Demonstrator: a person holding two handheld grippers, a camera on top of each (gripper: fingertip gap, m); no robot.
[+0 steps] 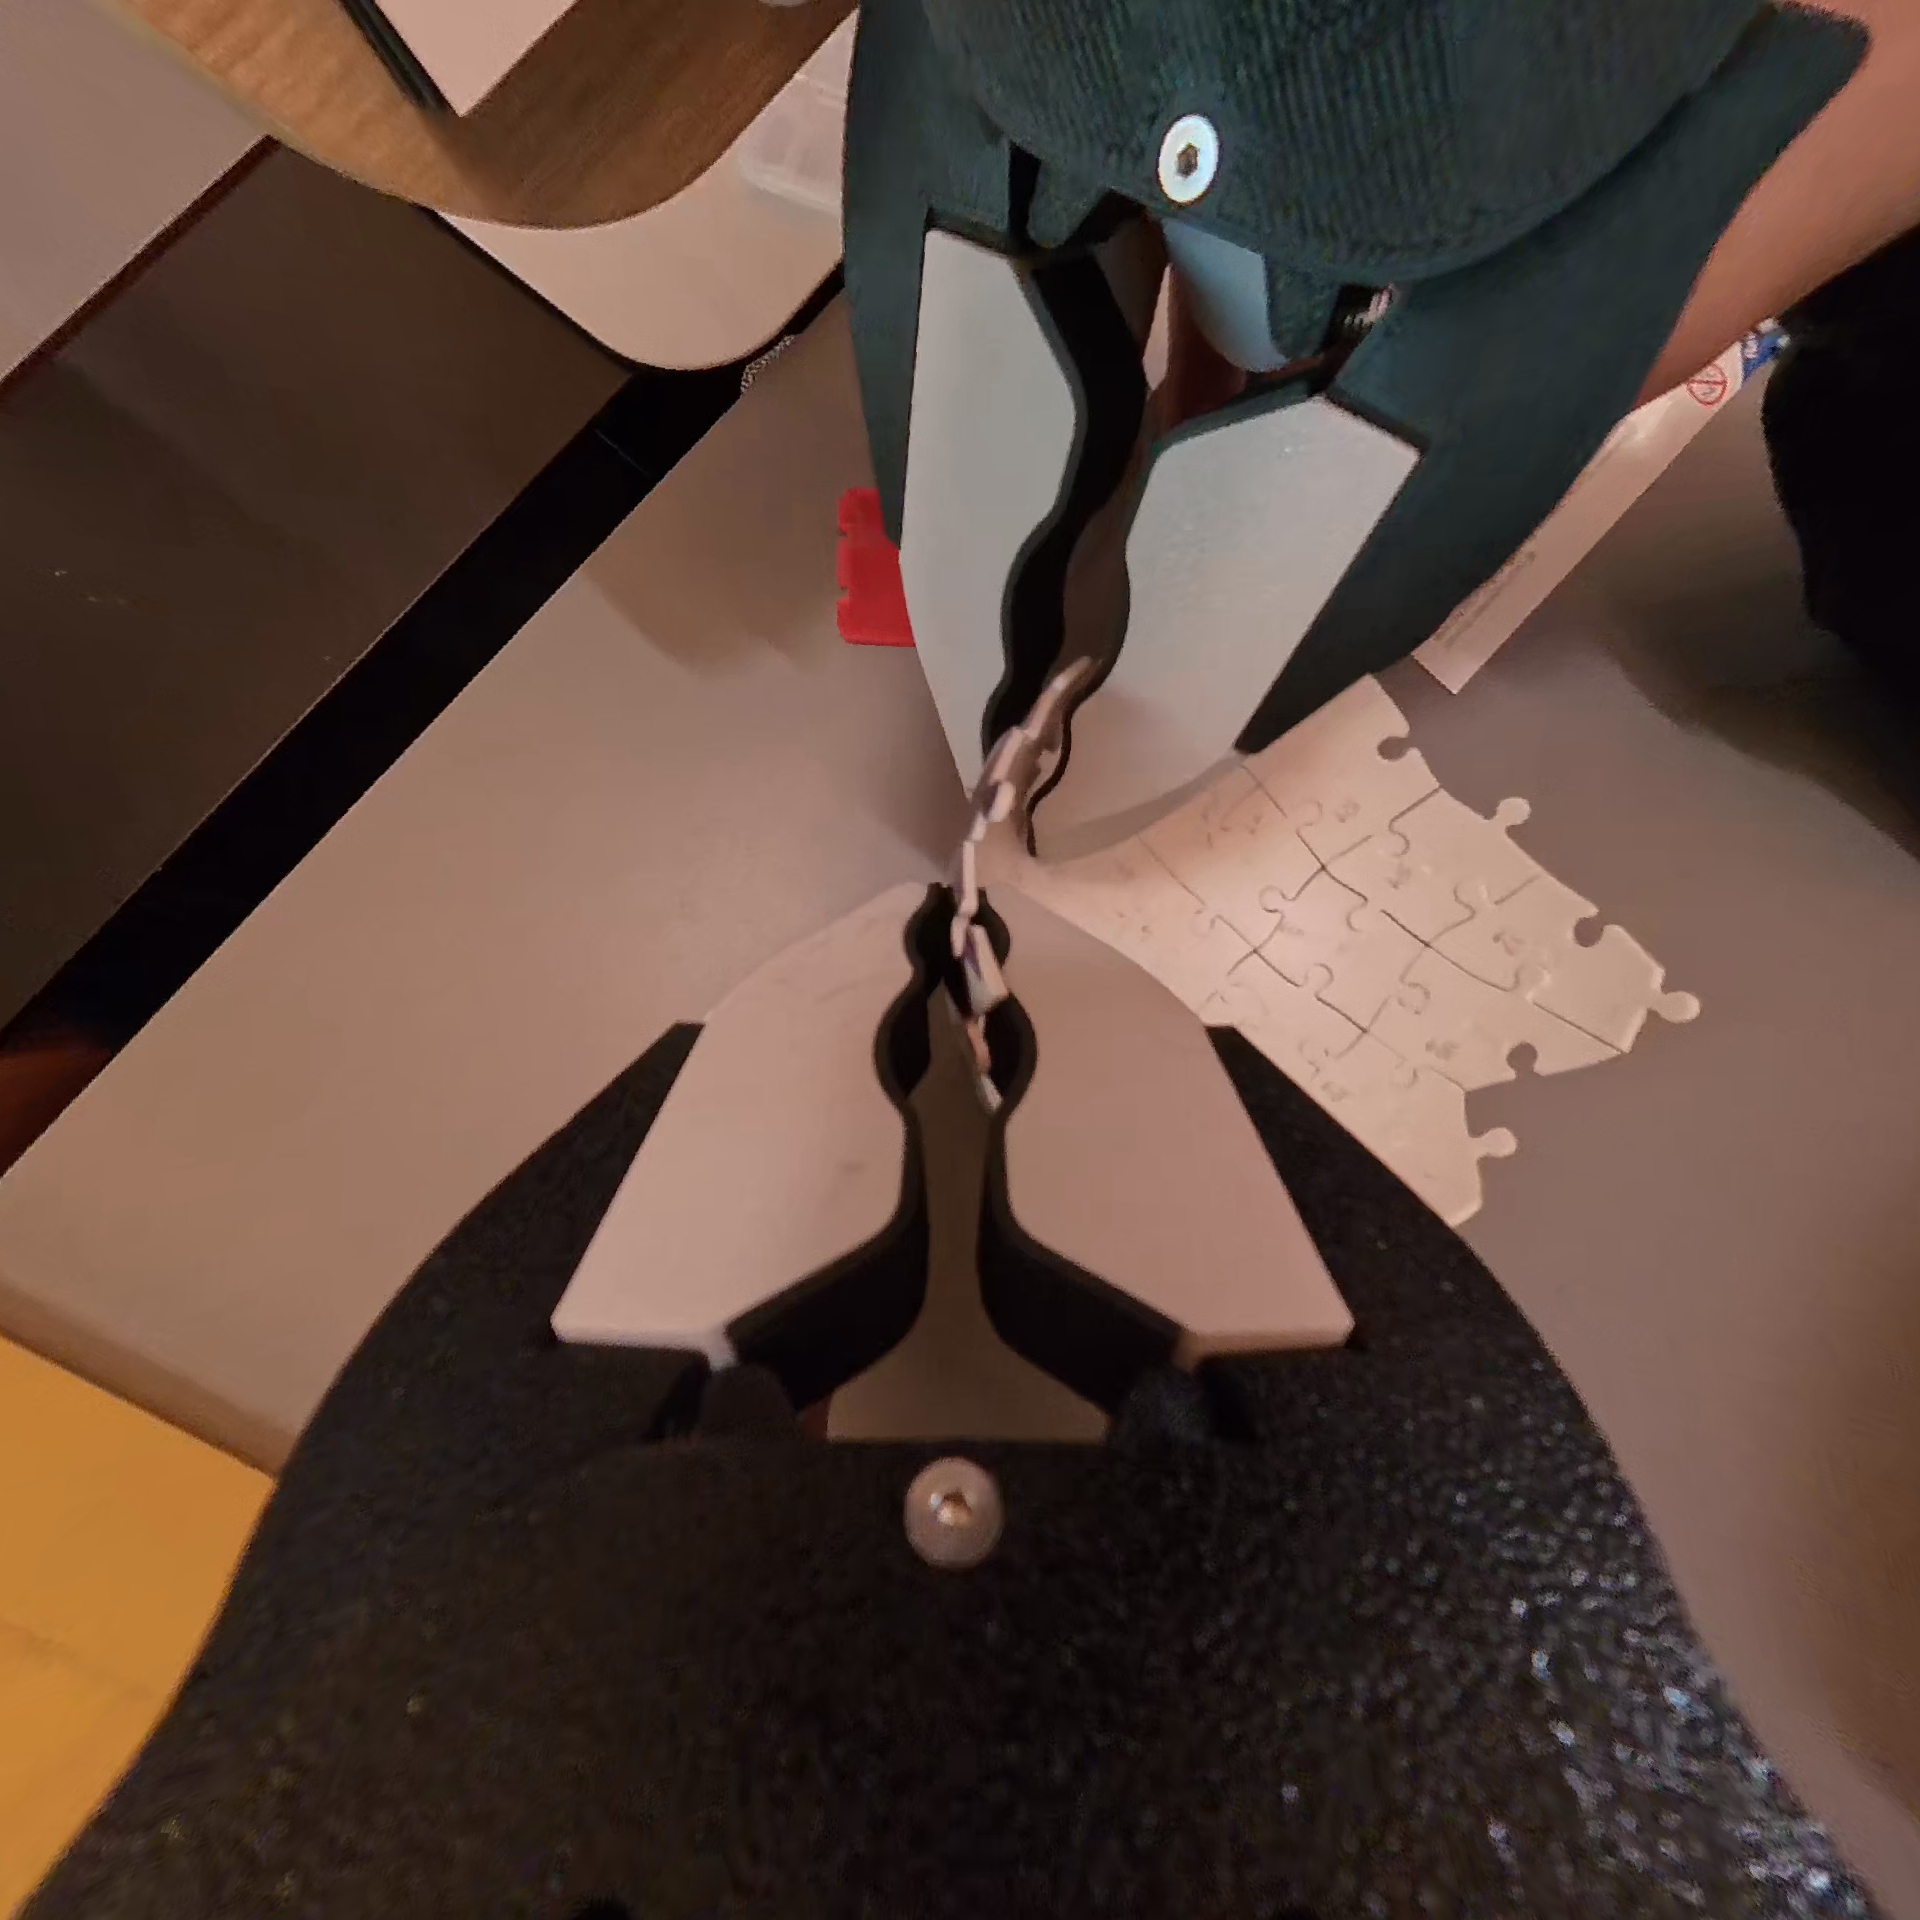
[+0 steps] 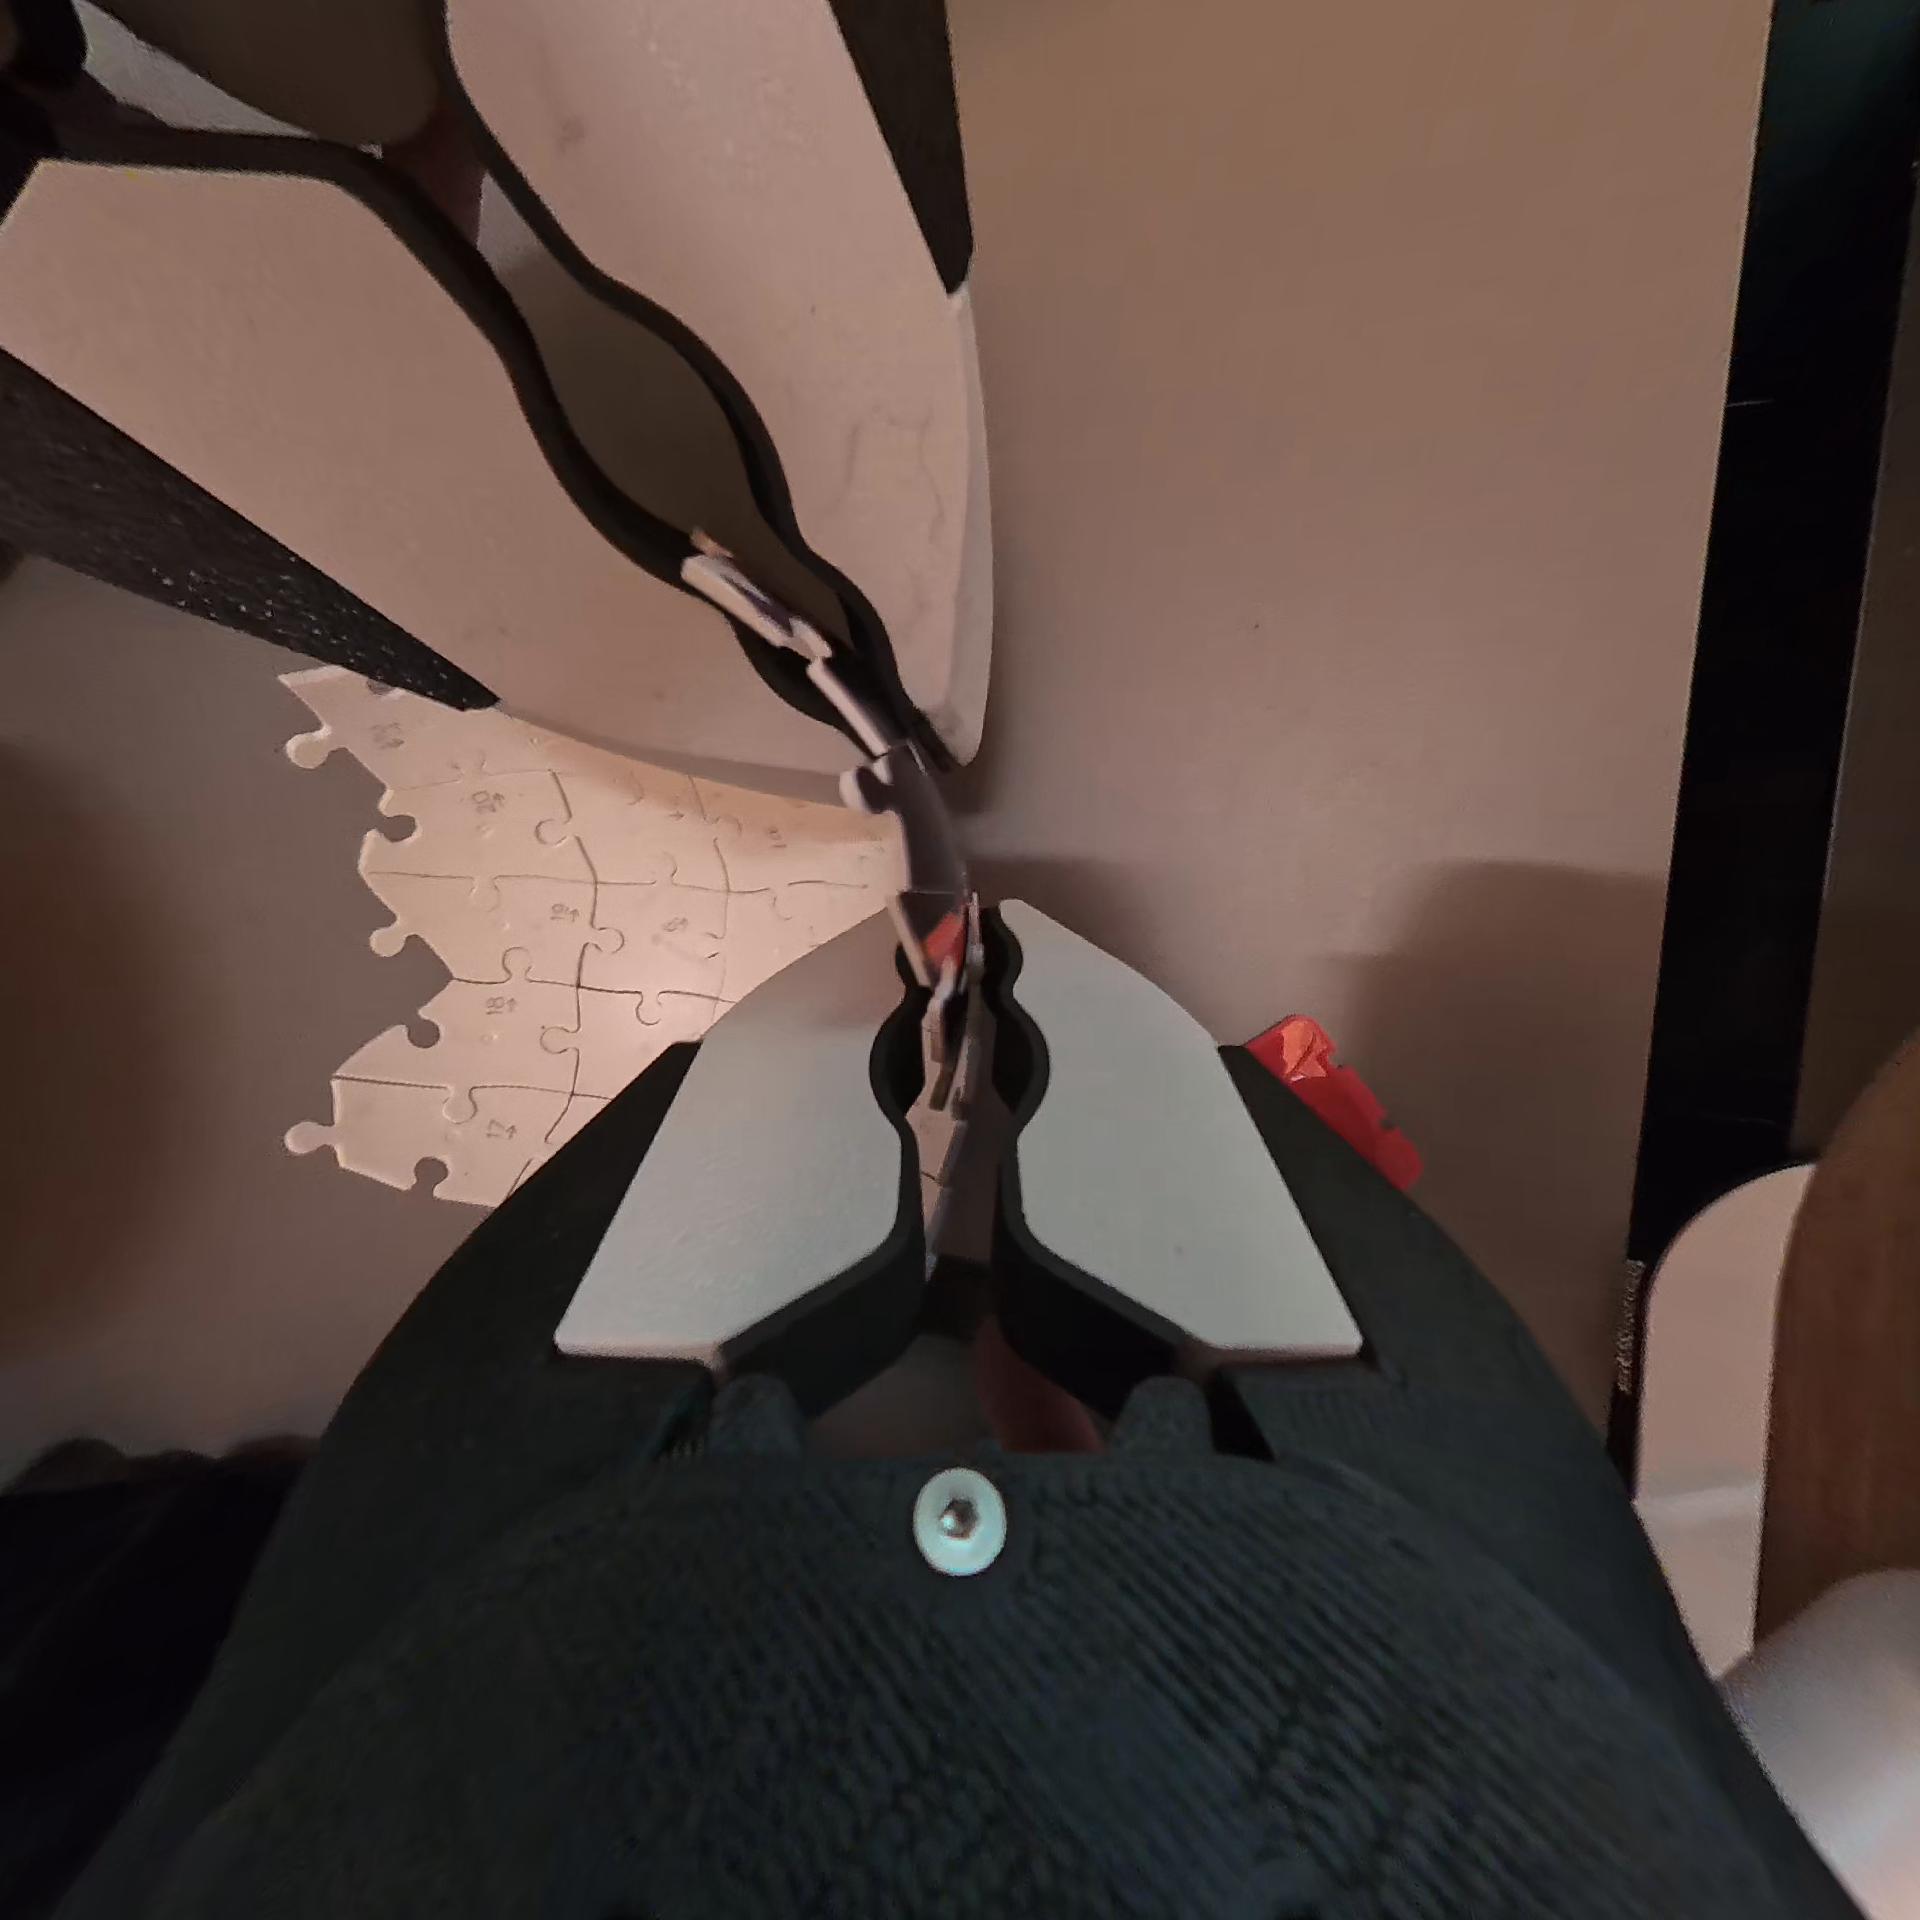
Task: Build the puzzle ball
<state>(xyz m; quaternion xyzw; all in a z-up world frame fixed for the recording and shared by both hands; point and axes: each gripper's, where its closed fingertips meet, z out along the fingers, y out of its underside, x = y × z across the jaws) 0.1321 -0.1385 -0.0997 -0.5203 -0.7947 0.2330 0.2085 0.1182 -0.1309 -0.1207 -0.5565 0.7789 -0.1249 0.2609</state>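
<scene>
Left gripper: the left gripper (image 1: 961,914) is reaching forward from the near edge of its own view, its jaws drawn narrow and pinching the near end of a strip of puzzle pieces (image 1: 977,977).
Right gripper: the right gripper (image 2: 961,935) is coming in from the opposite side, its jaws also nearly closed and clamping the other end of the same strip, seen edge-on.
Pose: the two grippers are meeting tip to tip above the table (image 1: 623,831).
Strip: it is curving slightly between the tips, thin and white with dark marks along its edge.
Puzzle sheet: a white sheet of joined pieces (image 1: 1382,935) is lying flat on the table, to the right in the left wrist view, with knobs along its edges.
Red piece: a small red object (image 1: 868,571) is lying on the table beyond the grippers.
</scene>
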